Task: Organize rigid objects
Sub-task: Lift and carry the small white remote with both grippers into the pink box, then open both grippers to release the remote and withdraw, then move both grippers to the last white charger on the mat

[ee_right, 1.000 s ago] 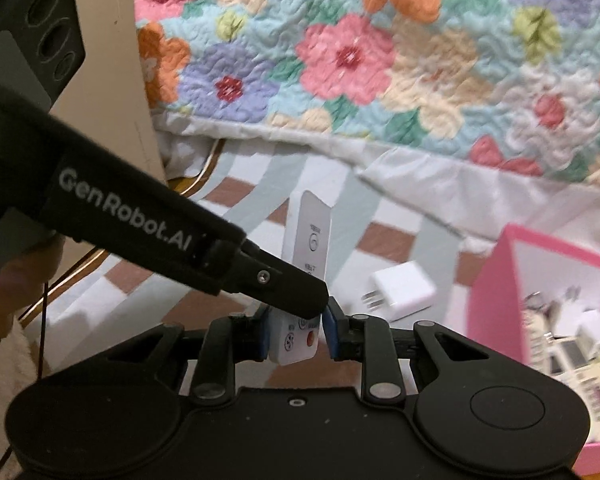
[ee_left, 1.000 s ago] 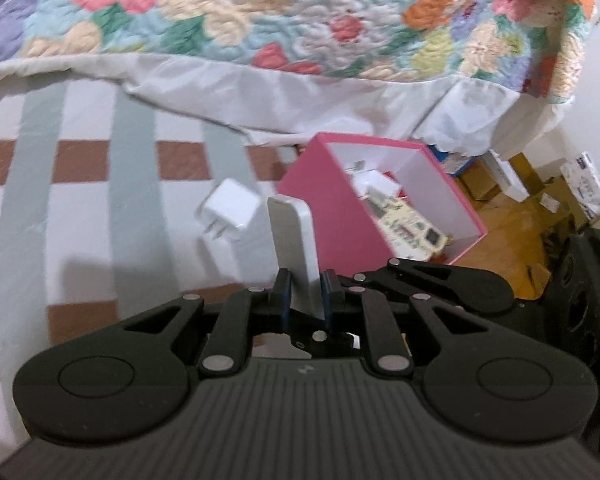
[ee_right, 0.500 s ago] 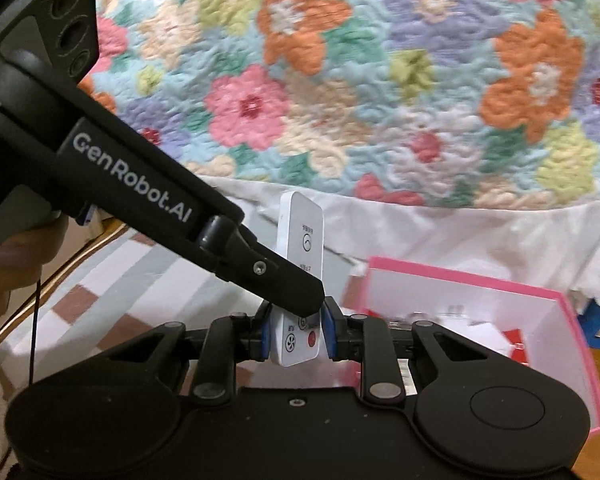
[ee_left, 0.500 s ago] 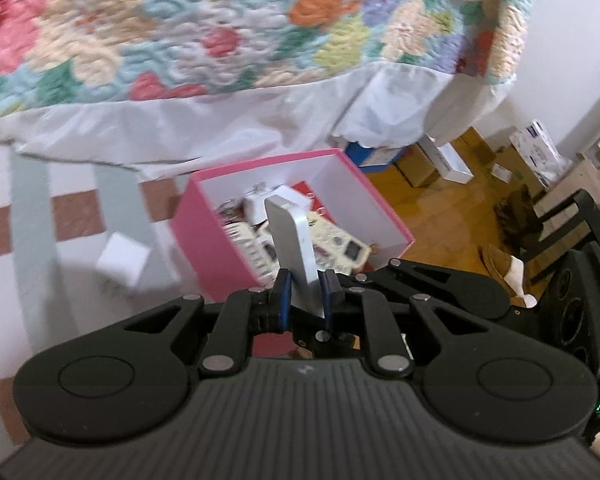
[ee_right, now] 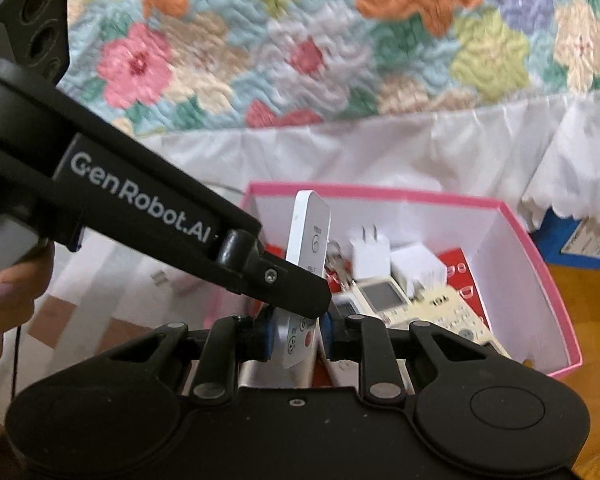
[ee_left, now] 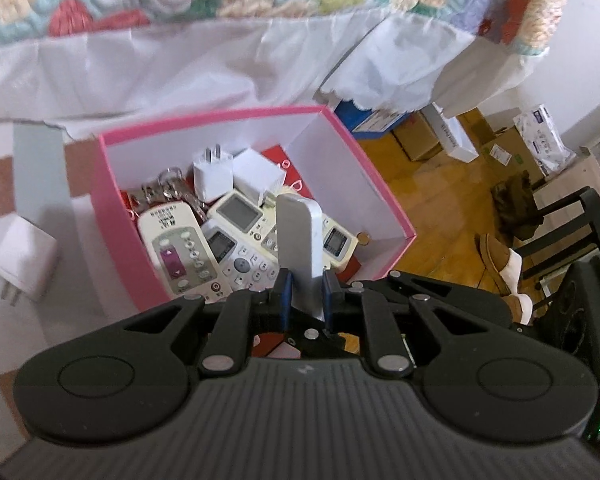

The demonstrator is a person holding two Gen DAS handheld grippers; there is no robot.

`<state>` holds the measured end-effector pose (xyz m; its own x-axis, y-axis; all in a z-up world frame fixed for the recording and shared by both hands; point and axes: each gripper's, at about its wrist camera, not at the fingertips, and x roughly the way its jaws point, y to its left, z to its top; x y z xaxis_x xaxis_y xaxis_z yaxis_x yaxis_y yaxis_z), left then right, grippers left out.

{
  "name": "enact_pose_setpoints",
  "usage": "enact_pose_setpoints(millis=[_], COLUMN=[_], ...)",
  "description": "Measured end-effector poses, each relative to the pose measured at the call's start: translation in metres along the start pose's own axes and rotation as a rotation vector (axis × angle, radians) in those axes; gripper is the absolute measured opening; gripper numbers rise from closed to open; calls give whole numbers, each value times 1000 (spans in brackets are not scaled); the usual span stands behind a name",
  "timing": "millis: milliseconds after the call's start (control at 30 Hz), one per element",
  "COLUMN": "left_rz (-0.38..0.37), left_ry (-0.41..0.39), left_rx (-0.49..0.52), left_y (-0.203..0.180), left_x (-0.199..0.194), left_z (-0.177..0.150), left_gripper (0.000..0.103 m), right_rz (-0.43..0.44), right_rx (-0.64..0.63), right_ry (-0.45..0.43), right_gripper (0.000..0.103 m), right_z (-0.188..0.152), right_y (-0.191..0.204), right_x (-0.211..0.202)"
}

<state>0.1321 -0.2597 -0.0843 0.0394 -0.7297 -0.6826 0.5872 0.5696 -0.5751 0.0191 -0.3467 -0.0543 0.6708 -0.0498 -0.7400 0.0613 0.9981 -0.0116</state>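
Both grippers are shut on one slim white remote (ee_left: 300,236), standing upright. My left gripper (ee_left: 303,296) holds its lower end over the near side of the pink box (ee_left: 116,216). My right gripper (ee_right: 298,332) grips the same remote (ee_right: 310,240), whose button face shows in the right wrist view; the left gripper's black arm (ee_right: 140,216) crosses in front of it. The pink box (ee_right: 556,292) holds several remotes (ee_left: 180,252), white plug adapters (ee_left: 214,176) and keys. Another white plug adapter (ee_left: 22,264) lies on the striped bedsheet left of the box.
A floral quilt (ee_right: 300,48) with a white frilled edge (ee_left: 220,68) lies behind the box. To the right, past the bed's edge, is a wooden floor (ee_left: 440,208) with cardboard boxes (ee_left: 452,136), shoes (ee_left: 500,260) and a dark chair (ee_left: 572,224).
Both grippers carried the remote to the right, from over the striped sheet beside the loose adapter to above the pink box. The box's contents now show from above.
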Motion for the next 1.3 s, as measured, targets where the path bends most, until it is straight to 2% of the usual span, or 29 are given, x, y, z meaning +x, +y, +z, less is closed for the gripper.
enact_pose_setpoints(millis=[300,467,533,567,700,833,967,1133,1200,1300], left_rz=[-2,48,70,76,82,114,181,230,248,281], left_ry=[36,18,-5,-7,-24,-40,-63,-98,-113,-121], left_rx=[-47,-54,-40,-25,22,73,102,122,106,71], left_y=[15,21,21,19,13,11,20,38,52,76], left_x=[38,50,49,46,22,-13,-58,-107,-118,-128], left_z=[9,12,10,10,12,16,17,10,3,-7], left_gripper=[14,14,15,17,33,35,38,42,43,43], right_rz=[-19,-18,-23,-36,-19,-12,67,150,183,231], right_rx=[-66,-43,2,28,91,105,102,-3,-26,-65], right_ry=[68,95,98,99,71,37,-14,-78,-96,-77], right_gripper=[23,23,32,41,47,48,48,51,52,52], right_z=[2,5,5,5,-2,-6,-1,17,20,25], right_y=[-17,-24,-29,-31,-36,-30,-15,27,41,62], right_x=[28,47,52,52,34,6,-25,-60,-65,-61])
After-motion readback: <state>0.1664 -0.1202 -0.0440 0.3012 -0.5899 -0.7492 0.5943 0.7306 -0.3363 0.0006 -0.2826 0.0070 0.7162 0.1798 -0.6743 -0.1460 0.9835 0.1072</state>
